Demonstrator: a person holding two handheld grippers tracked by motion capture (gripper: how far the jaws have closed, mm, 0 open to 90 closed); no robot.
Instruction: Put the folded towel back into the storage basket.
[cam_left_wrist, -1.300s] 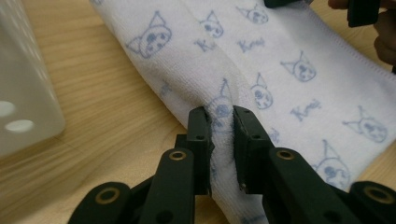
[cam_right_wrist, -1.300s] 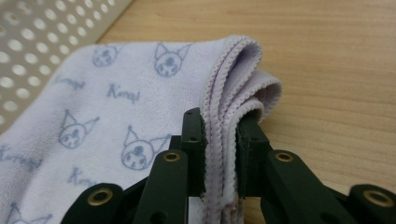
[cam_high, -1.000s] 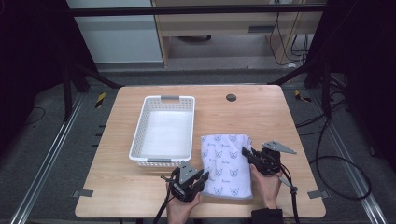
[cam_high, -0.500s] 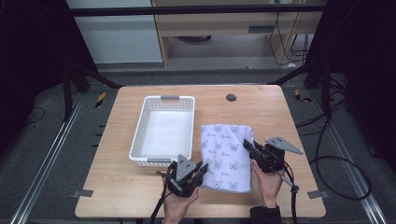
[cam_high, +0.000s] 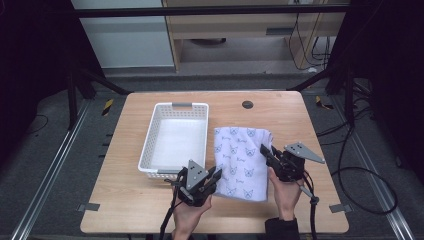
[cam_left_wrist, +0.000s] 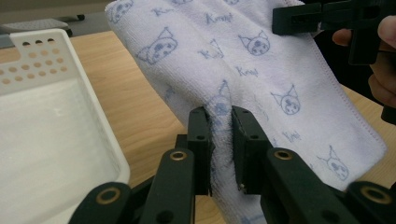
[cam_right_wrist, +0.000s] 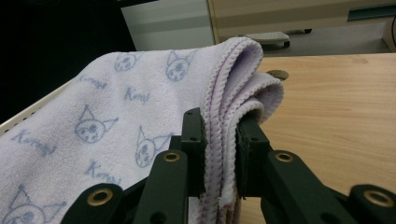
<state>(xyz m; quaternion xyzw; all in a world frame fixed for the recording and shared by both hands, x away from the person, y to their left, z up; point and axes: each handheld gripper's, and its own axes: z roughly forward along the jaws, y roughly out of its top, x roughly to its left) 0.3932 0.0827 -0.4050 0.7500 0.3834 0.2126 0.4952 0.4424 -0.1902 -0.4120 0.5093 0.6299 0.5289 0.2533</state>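
Note:
A folded white towel (cam_high: 241, 159) printed with small blue cat faces is held just above the wooden table, right of the basket. My left gripper (cam_high: 215, 174) is shut on the towel's near left edge (cam_left_wrist: 219, 130). My right gripper (cam_high: 266, 152) is shut on its stacked right-hand edges (cam_right_wrist: 224, 140). In the left gripper view the right gripper (cam_left_wrist: 327, 18) shows at the top right, with a hand behind it. The towel (cam_right_wrist: 107, 116) sags between the two grippers.
A white perforated plastic basket (cam_high: 149, 148) stands empty on the table's left half, its corner close to my left gripper (cam_left_wrist: 56, 93). A round dark grommet (cam_high: 247, 104) sits near the far edge. Bare wood (cam_high: 295, 120) lies right of and beyond the towel.
Both grippers have carried the towel away from me, toward the middle of the table, and its near edge has come up off the wood. The basket has not moved.

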